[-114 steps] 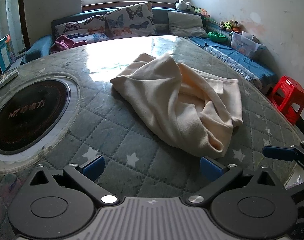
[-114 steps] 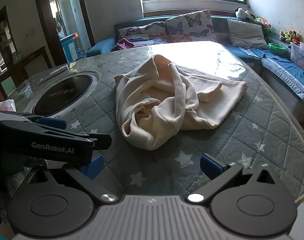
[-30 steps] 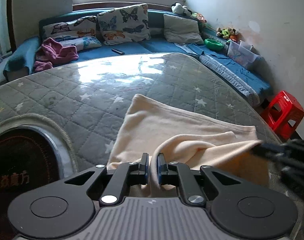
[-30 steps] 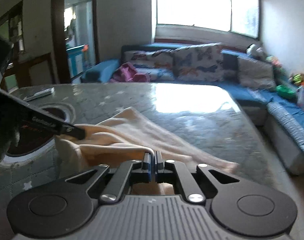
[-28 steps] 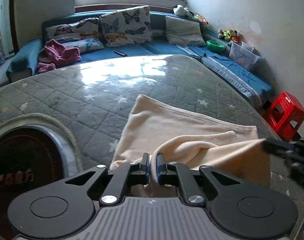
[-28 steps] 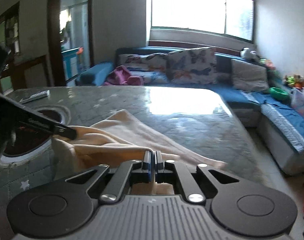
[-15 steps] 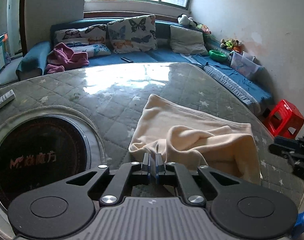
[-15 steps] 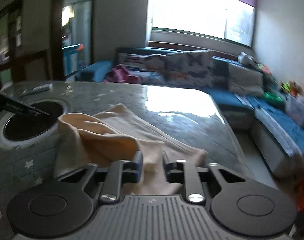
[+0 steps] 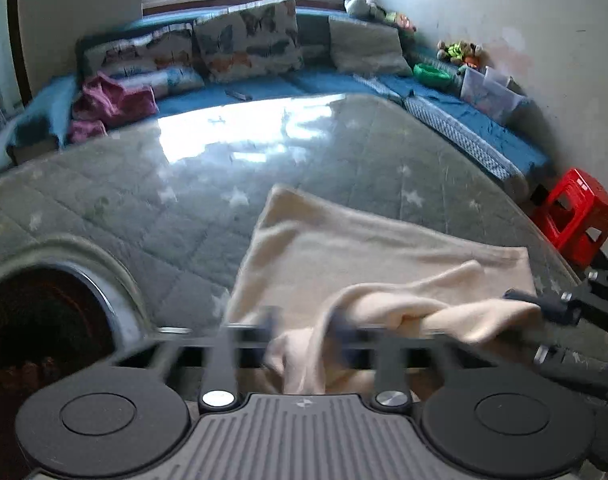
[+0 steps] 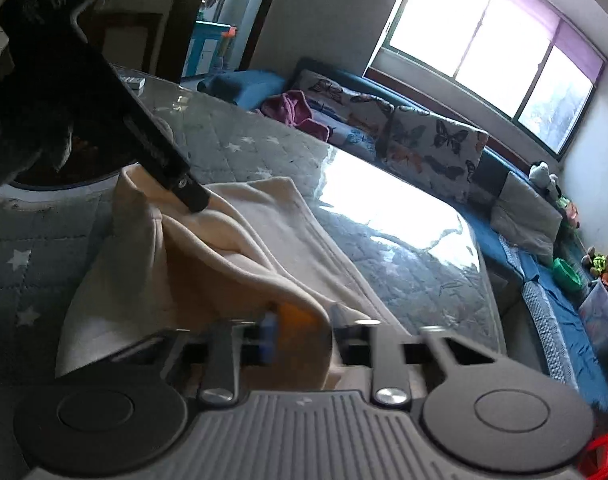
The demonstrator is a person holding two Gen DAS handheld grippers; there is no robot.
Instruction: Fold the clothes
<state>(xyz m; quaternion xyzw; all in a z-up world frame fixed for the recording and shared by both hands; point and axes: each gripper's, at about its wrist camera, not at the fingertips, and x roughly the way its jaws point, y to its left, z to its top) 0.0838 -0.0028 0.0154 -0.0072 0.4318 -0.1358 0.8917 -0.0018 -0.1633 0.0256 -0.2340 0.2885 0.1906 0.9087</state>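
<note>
Cloth (image 9: 364,248): one soft cream piece, half spread on the quilted, star-printed table (image 9: 183,184), toward its right edge.
You hold two grippers, each pinching a bunched fold at its near edge. The left gripper (image 9: 304,328) angles down; the right gripper (image 10: 304,332) is rolled sideways, its jaws just closed on fabric. Both are blurred.

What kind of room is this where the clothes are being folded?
Most likely a home living room: a blue corner sofa with butterfly cushions, stuffed toys by the wall, and a quilt-covered table holding the cream garment.
</note>
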